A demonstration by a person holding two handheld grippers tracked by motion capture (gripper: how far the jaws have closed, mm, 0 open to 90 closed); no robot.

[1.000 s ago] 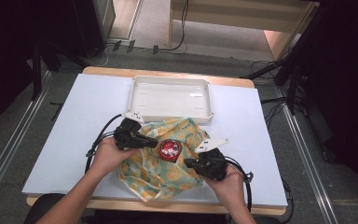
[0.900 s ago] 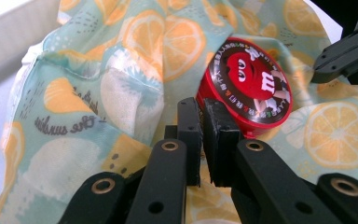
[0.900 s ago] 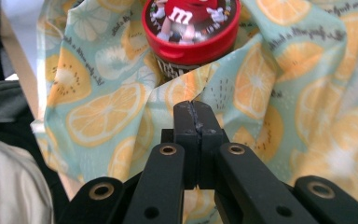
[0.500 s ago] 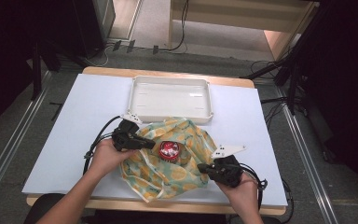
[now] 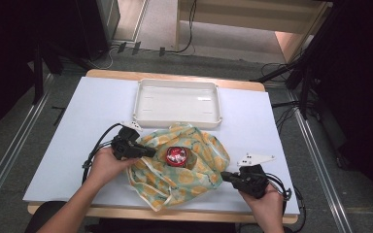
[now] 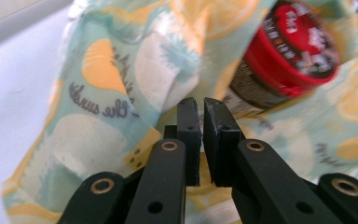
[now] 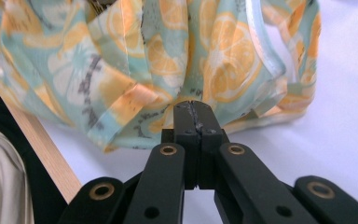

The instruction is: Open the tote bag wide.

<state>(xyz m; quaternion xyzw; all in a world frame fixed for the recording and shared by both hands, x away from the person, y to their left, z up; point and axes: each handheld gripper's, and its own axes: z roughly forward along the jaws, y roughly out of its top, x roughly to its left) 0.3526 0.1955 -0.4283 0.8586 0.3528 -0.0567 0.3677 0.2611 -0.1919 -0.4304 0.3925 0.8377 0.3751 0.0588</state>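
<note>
Cloth (image 5: 194, 167) between both tools, left tool (image 5: 148, 152) and right tool (image 5: 223, 176) each pinching its edge.

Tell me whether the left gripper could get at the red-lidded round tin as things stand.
Probably yes. The red-lidded round tin lies uncovered on the lemon-print cloth, just beyond the left gripper, with nothing between them. But its jaws are nearly shut on a fold of cloth, so they must release first.

We've got both forearms coming in from the bottom edge. Left gripper (image 5: 148, 151) points right, jaws nearly together with a thin gap. Right gripper (image 5: 225, 177) points left, jaws pressed tight together, hand low by the edge.
</note>
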